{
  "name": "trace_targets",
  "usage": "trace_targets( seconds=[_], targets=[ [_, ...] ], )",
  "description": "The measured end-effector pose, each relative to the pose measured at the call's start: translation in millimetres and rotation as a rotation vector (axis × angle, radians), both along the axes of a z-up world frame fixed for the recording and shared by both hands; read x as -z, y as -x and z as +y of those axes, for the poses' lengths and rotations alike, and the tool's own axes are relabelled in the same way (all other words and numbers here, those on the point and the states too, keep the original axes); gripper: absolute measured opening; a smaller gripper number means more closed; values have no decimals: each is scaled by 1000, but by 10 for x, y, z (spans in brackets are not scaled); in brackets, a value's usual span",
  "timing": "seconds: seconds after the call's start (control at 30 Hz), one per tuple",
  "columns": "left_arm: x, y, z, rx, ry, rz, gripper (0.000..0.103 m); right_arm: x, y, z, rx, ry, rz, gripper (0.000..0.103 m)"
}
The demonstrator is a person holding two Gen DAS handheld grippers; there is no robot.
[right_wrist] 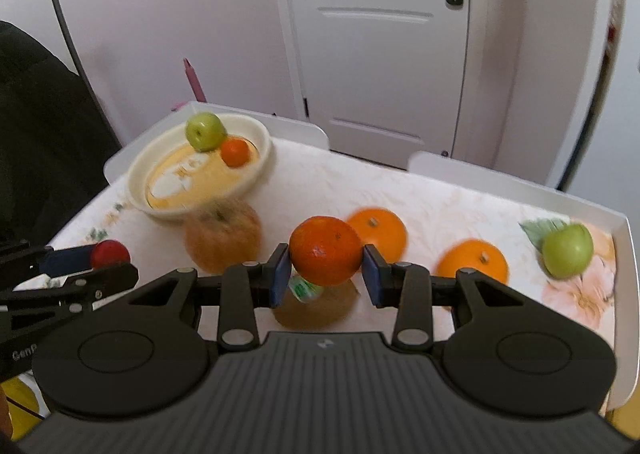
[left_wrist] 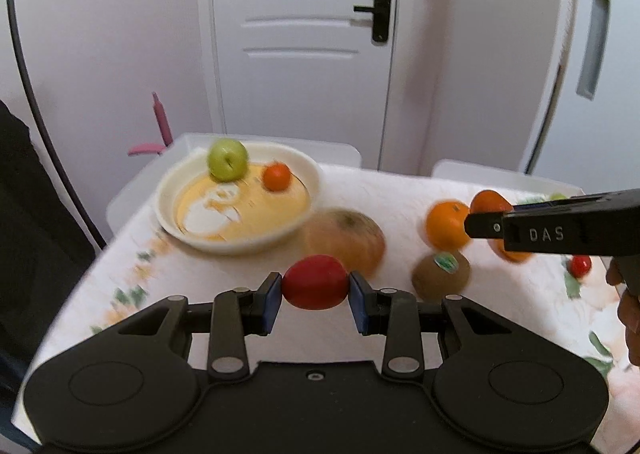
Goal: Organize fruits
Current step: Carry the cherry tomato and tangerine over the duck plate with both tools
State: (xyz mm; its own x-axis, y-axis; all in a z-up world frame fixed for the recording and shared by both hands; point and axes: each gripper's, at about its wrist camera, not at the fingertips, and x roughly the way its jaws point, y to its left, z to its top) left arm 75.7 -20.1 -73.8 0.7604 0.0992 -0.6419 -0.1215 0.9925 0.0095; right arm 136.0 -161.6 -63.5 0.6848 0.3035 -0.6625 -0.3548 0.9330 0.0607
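My left gripper (left_wrist: pixel 315 292) is shut on a red fruit (left_wrist: pixel 315 281) and holds it above the table, in front of a large pale apple (left_wrist: pixel 347 241). It also shows in the right wrist view (right_wrist: pixel 108 254). My right gripper (right_wrist: pixel 326 269) is shut on a mandarin (right_wrist: pixel 325 250) above a kiwi (right_wrist: pixel 316 308). A cream bowl (left_wrist: pixel 192 232) at the far left holds a green apple (left_wrist: pixel 227 159) and a small mandarin (left_wrist: pixel 276 176).
Two oranges (right_wrist: pixel 378 230) (right_wrist: pixel 472 260) and a second green apple (right_wrist: pixel 567 250) lie on the floral tablecloth to the right. The white tray rim (right_wrist: pixel 624 254) bounds the table. A small red fruit (left_wrist: pixel 580 265) lies beyond the right gripper. A door stands behind.
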Motion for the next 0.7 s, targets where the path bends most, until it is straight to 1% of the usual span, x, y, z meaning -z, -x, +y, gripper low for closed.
trace_targets(
  seconds=[0.2, 0.37, 0.5, 0.7],
  targets=[
    [-227, -173, 377, -1, -8, -23, 39, -197, -122, 351, -3, -9, -12, 53],
    [-344, -387, 701, 10, -13, -37, 39, -279, -252, 637, 11, -13, -9, 53],
    [-366, -575, 934, 34, -12, -35, 39, -284, -357, 868, 33, -11, 1, 53],
    [-322, -883, 1262, 80, -12, -17, 39, -213, -553, 1216, 69, -4, 23, 53]
  ],
)
